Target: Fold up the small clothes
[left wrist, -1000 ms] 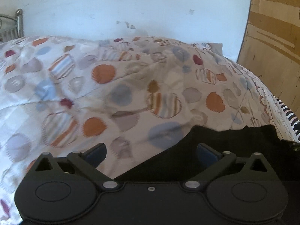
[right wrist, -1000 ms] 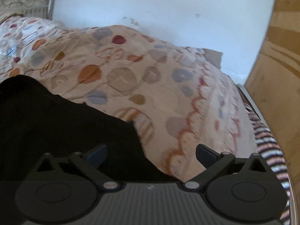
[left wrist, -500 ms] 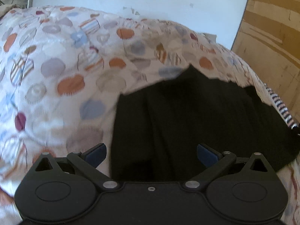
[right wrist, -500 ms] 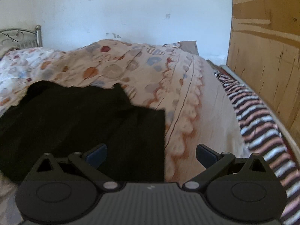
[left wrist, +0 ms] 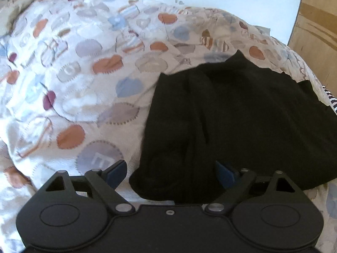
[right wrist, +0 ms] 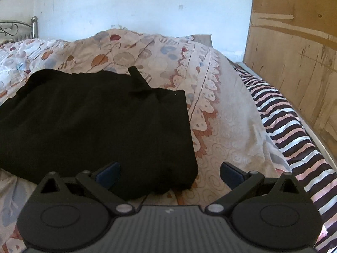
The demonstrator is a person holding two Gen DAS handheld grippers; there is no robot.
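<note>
Hand-held gripper on the left [left wrist: 170, 171], lower centre, has dropped over the black garment's [left wrist: 242, 116] near corner, jaws closing, not yet clamped; right hand-held gripper [right wrist: 169, 175] gapes apart.

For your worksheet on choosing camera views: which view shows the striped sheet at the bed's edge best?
The right wrist view: the striped sheet runs as a long band beside the patterned quilt along the wooden panel. The left wrist view shows only a sliver at its right edge, past the black garment.
</note>
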